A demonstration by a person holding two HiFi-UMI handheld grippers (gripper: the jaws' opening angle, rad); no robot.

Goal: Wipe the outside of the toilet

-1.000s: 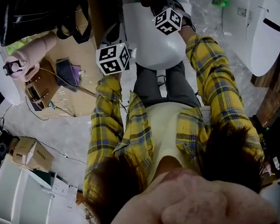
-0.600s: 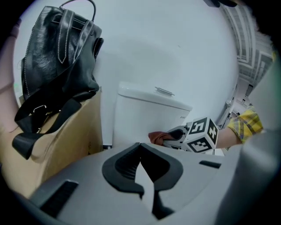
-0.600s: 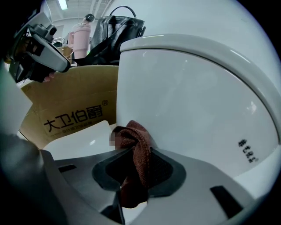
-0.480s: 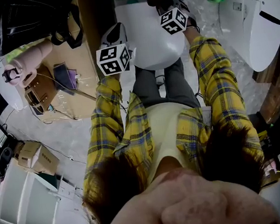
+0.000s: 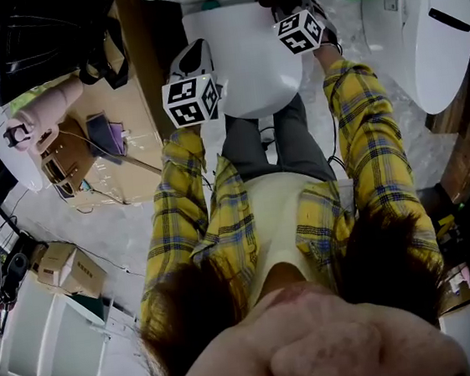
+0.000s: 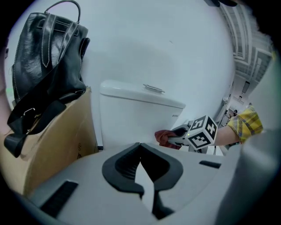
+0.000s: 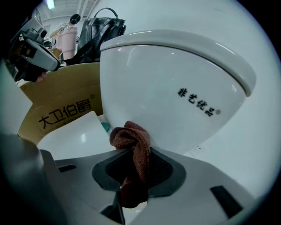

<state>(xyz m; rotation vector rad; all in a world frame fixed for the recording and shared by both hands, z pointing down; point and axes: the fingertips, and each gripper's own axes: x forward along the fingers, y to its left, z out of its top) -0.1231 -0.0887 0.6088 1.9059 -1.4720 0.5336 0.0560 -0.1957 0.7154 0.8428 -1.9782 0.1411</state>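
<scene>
The white toilet (image 5: pixel 245 55) stands at the top middle of the head view, its tank (image 6: pixel 131 118) closed by a lid. My right gripper (image 5: pixel 280 2) is shut on a brown-red cloth (image 7: pixel 131 149), which bunches against the tank's curved white wall (image 7: pixel 175 88) beside some printed characters. From the left gripper view the same cloth (image 6: pixel 166 137) shows at the tank's right side. My left gripper (image 5: pixel 193 57) hangs at the toilet's left, off the porcelain, jaws shut with nothing between them (image 6: pixel 141 173).
A cardboard box (image 6: pixel 52 140) stands close on the toilet's left with a black bag (image 5: pixel 32 37) on it. A second white toilet (image 5: pixel 428 34) is at the right. Small boxes (image 5: pixel 67 269), cables and a pink bottle (image 5: pixel 40 108) lie on the floor at the left.
My right gripper has slid a little to the right along the toilet with the cloth. The head view has shifted so the toilet sits higher. The left gripper has hardly moved.
</scene>
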